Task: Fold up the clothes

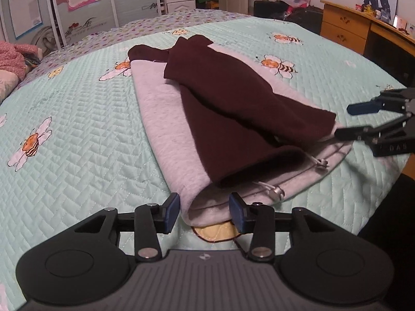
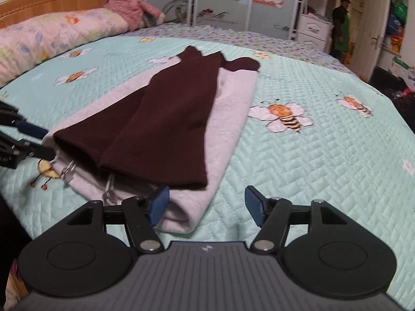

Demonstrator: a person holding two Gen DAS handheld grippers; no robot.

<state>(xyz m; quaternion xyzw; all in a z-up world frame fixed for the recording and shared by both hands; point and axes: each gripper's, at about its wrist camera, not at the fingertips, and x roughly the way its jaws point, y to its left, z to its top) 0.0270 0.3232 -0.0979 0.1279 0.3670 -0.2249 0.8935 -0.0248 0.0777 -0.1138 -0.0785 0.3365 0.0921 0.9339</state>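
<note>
Garment (image 1: 207, 119) is lying lengthwise toward 12 o'clock from both tongs, near edge just ahead. Left tongs (image 1: 205, 212) and right tongs (image 2: 207, 204) are standing released, gripping nothing, both about equally near.

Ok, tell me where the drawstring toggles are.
The drawstring toggles lie on the grey garment's near end, just below the maroon sleeves, between both hand-held grippers.

Grey-and-maroon garment (image 1: 233, 119), folded lengthwise, on bed
</note>
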